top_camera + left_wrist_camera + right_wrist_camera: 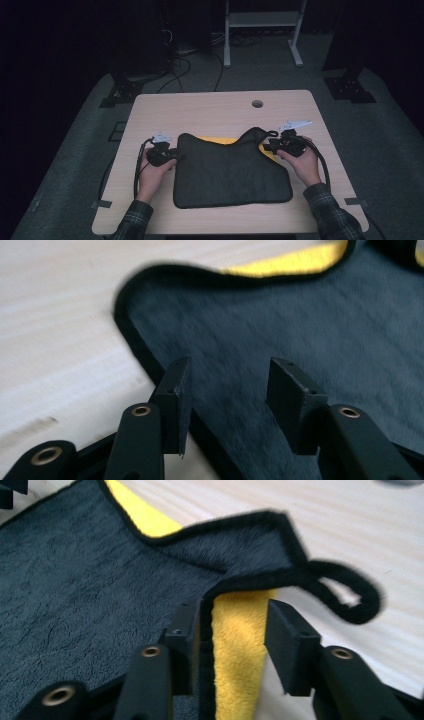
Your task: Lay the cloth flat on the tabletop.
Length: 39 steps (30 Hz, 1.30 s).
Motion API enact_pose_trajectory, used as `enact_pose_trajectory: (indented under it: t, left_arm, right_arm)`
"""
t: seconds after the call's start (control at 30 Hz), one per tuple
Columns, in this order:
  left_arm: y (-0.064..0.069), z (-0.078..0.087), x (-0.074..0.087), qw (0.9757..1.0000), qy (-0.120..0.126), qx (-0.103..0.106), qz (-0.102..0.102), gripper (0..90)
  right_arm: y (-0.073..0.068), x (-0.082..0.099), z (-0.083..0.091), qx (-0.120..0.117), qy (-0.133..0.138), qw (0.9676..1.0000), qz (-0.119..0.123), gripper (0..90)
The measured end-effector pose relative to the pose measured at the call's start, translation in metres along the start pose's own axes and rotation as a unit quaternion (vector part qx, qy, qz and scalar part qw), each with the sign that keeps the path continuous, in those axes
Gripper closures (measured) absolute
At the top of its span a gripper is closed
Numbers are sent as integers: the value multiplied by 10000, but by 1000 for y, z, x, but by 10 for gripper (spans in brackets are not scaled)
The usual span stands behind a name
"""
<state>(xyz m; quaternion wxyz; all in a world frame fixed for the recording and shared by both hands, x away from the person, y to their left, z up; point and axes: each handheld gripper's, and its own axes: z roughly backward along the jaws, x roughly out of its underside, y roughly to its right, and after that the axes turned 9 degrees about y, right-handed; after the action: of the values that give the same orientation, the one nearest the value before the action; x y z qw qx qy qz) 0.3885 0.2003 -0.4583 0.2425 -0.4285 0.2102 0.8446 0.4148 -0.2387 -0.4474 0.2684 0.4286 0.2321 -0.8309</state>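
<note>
The left tool (227, 405) sits closest to the lens, its jaws apart over the towel's (230, 170) dark corner, pressing on nothing. The right tool (232, 647) also stands apart, straddling the black-trimmed edge with the yellow underside (240, 645) between its jaws, not pinched.

The counter (220, 107) is the biggest thing here, pale wood with a round hole (257, 103) toward the far side. The towel lies in its middle, folded dark side up, a yellow strip peeking out at the far edge. The left hand (156, 172) and right hand (300, 160) rest at the towel's two far corners. A small black loop (350, 592) sticks out at the right corner.

By my reading, a fold has just been laid down and both corners let go. The next move calls for either smoothing the towel or re-gripping an edge for another fold; that means closing on the trimmed border, not the loop.

The bare counter beyond the towel gives ample room; the near edge is closer, so any pull toward the person has less space.
</note>
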Motion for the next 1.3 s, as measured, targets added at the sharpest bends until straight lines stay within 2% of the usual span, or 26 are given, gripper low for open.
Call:
enact_pose_trajectory:
  t: [0.13, 0.23, 0.33, 0.37, 0.4, 0.43, 0.5, 0.57, 0.63, 0.67, 0.7, 0.77, 0.87, 0.97, 1.07, 1.17, 1.23, 1.3]
  left_arm:
    - [5, -6, 5, 9999, -92, 48, -83, 503]
    - [8, -12, 8, 9997, -178, 56, -184, 482]
    - [10, -12, 9, 9995, -172, 18, -260, 472]
    - [10, -12, 9, 9995, -172, 18, -260, 473]
    - [11, -12, 10, 9996, -125, 6, -263, 473]
    - [11, -12, 10, 9996, -125, 6, -263, 472]
    - [11, -12, 10, 9995, -109, -3, -295, 472]
    - [11, -12, 10, 9995, -113, -3, -303, 471]
    - [11, -12, 10, 9995, -114, -6, -311, 471]
    - [11, -12, 10, 9994, -113, -4, -313, 471]
    - [11, -12, 10, 9994, -113, -4, -313, 471]
    - [11, -12, 10, 9994, -110, 6, -325, 472]
    - [11, -12, 11, 9994, -88, 24, -319, 470]
    - [10, -12, 11, 9995, -70, 42, -309, 460]
    - [10, -12, 11, 9995, -82, 87, -292, 433]
    - [11, -11, 11, 9995, -99, 71, -289, 409]
    - [11, -8, 10, 9996, -96, 65, -271, 402]
    - [12, -4, 11, 9996, -73, 48, -265, 402]
  right_arm:
    - [-4, 2, -11, -137, 5, 9999, -65, 504]
    - [-6, 2, -21, -46, 39, 10000, -46, 501]
    - [-5, 2, -28, 183, 25, 9998, -80, 627]
    - [-5, 2, -28, 183, 25, 9998, -80, 627]
    - [-2, 2, -29, 275, 116, 9994, -161, 793]
    - [-2, 2, -29, 275, 116, 9994, -161, 793]
    - [4, 0, -28, 474, 323, 9980, -251, 856]
    - [11, -3, -25, 612, 423, 9968, -291, 861]
    - [15, -4, -24, 666, 398, 9965, -302, 863]
    - [23, -6, -22, 833, 414, 9951, -348, 866]
    - [23, -6, -22, 833, 414, 9951, -348, 866]
    - [35, -7, -18, 1089, 382, 9927, -349, 879]
    - [46, -1, -12, 1325, 264, 9898, -454, 841]
    - [54, 5, -6, 1399, 136, 9887, -529, 721]
    - [54, 7, 4, 1290, 223, 9902, -491, 606]
    - [52, 8, 10, 1150, 300, 9917, -482, 552]
    - [46, 11, 16, 1051, 324, 9934, -324, 495]
    - [42, 14, 20, 1036, 373, 9937, -212, 482]
